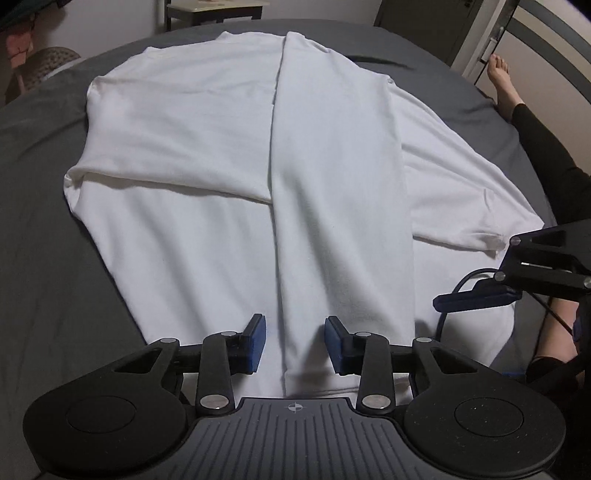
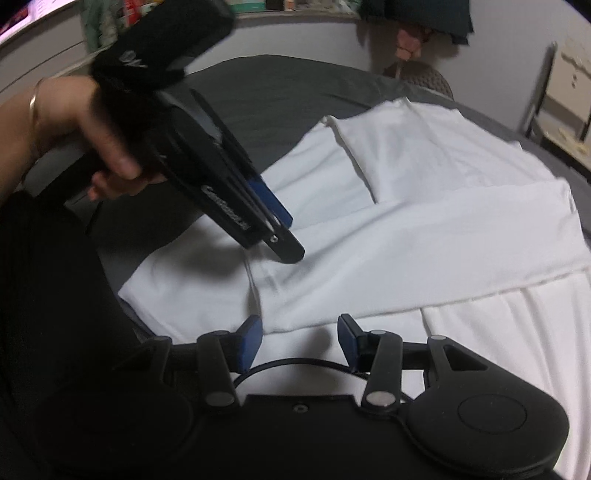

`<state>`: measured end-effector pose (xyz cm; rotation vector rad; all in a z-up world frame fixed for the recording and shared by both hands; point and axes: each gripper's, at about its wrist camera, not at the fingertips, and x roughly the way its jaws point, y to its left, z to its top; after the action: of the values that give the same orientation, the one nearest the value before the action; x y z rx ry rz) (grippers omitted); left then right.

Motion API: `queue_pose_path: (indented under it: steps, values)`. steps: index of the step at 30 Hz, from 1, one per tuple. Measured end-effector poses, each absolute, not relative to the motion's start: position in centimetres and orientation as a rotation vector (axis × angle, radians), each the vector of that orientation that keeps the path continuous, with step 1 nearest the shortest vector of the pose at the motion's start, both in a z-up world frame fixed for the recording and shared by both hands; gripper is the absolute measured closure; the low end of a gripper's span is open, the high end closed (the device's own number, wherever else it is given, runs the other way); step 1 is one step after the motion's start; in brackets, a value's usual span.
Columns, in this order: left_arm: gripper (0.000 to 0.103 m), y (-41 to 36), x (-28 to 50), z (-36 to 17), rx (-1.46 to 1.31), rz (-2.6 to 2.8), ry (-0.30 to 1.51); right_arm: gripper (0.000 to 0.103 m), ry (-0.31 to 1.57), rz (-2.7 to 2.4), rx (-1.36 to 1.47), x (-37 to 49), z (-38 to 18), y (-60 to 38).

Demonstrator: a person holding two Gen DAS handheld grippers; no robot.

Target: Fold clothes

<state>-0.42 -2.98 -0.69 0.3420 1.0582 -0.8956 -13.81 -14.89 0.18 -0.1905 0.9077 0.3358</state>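
- White garment (image 1: 229, 155) spread flat on the grey bed (image 1: 44, 229), partly folded: one long panel (image 1: 340, 206) laid lengthwise down the middle, a sleeve (image 1: 166, 181) turned in across the body on the far side, another sleeve end (image 1: 476, 229) lying out toward the right-hand edge.
- Left hand-held gripper (image 1: 294, 345) poised low over the near hem, pads parted and straddling the near end of the folded panel, nothing pinched between them.
- Right hand-held gripper (image 2: 300, 341) likewise released, jaws spread, hovering just above the near edge of the cloth; grasping nothing.
- In the right wrist view, a hand (image 2: 92, 147) wrapped round the other tool's handle, its tip close to or resting on the fabric; contact hard to settle through motion blur.
- Handling, as a judgement: soft, light knit, limp with no stiffness, so likely to sag and drag between two grips; matte weave, not slippery, not fragile; layers apt to shift over one another if lifted unevenly.
- Best hold, as a judgement: at hem corners or along a doubled edge, both layers pinched together, each tool at a matching point so the fold line stays straight.
- Stage: lengthwise folding visibly in place on one side, the outlying sleeve end yet to lie within the rectangle; crosswise fold not present.
- Containers: none in clear view near the cloth; cluttered shelf (image 2: 258, 5) at the far wall too blurred to read for contents.
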Motion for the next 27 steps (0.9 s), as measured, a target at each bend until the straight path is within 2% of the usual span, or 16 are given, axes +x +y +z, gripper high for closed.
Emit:
queue_pose_path:
  steps: [3,4,5,15,19,27]
  values:
    - [0.083,-2.7,-0.7,-0.6,0.355,-0.899,1.065,0.059,0.901,0.343,-0.224,-13.7,0.0,-14.2]
    - [0.096,-2.7,-0.9,-0.5,0.36,-0.903,1.067,0.059,0.9,0.344,-0.227,-13.7,-0.2,-14.1]
    - [0.102,-2.9,-1.0,-0.6,0.369,-0.908,1.068,0.059,0.899,0.344,-0.228,-13.6,-0.2,-14.0]
    - [0.102,-2.9,-1.0,0.0,0.448,-0.831,1.045,0.058,0.899,0.366,-0.255,-13.3,-1.2,-12.6]
    - [0.102,-2.6,-0.5,-0.3,0.459,-0.807,1.056,0.047,0.913,0.403,-0.266,-13.3,-1.9,-11.9]
    - [0.101,-2.1,0.1,0.4,0.385,-0.77,1.01,0.047,0.862,0.353,-0.278,-15.0,0.2,-13.8]
